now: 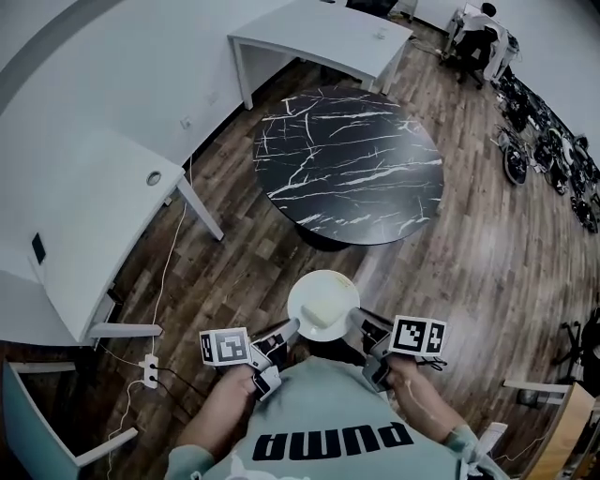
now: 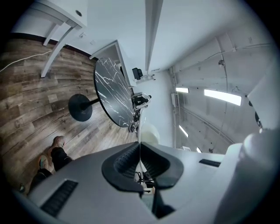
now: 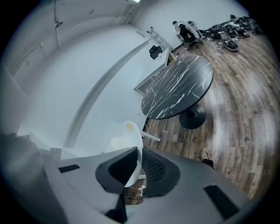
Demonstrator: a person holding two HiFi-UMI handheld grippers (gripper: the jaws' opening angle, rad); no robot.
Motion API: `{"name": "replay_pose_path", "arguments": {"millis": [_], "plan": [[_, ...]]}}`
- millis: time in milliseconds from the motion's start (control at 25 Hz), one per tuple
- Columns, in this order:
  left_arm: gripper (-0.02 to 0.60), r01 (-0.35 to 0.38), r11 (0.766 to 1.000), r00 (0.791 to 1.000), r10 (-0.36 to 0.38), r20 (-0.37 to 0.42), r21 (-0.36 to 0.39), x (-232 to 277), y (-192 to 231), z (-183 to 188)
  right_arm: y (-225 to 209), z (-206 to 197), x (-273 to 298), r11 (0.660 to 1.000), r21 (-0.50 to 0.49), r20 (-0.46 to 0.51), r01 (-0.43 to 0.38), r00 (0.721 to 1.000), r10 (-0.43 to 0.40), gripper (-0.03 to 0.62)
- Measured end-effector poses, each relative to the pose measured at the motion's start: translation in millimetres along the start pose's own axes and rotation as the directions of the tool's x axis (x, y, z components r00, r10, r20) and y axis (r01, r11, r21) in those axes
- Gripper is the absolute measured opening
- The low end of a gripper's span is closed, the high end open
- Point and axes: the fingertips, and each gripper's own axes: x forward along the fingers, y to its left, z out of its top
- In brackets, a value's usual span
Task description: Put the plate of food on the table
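Closest to me, under the head camera, is a soft grey-green shirt (image 1: 328,412) with dark block lettering, and a bare forearm reaches out from it to each tool. My left gripper (image 1: 287,328) has its ribbed black pads (image 2: 124,159) pinched almost together on the thin left rim of the plate (image 1: 322,305), which shows in the left gripper view only as a pale edge-on sliver. My right gripper (image 1: 356,322) is clamped the same way on the opposite rim. In its own view the plate's smooth white curve rises between two dimpled dark pads. The plate is round, shallow and glossy white, with a creamier patch at its middle that I cannot identify. It hangs face up in the air between the two tools, just in front of the chest and well short of the table (image 1: 347,164).

Under it runs a matte floor (image 1: 469,281) of brown wood planks, with a white power strip (image 1: 148,370) and a thin cable off to the left. Next comes the table, a round black top veined in white like marble, bare, standing on a single post with a dark disc foot (image 2: 80,107). Flat white desks (image 1: 84,216) on slanted legs stand to the left and beyond it. Farthest off, a seated person (image 1: 483,28) is in the corner, and dark tangled gear (image 1: 553,150) lines the right-hand wall.
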Motion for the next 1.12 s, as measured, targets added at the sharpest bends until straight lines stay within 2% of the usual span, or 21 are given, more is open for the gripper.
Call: {"name": "replay_pose_path", "arguments": {"millis": [360,1120], "plan": [[0.015,-0.050,0.998,0.995,0.053,0.082,-0.038,5.1,15.6,47.7,5.4,37.9,50.5,0.999,-0.028,-0.076,-0.041,0.996,0.038,0.035],[0.017,-0.148,0.988,0.987,0.150,0.058,-0.033,103.9,24.0,163.1,-29.6,173.5,113.1,0.996,0.012,-0.098,-0.093,0.991,0.094,0.035]]}}
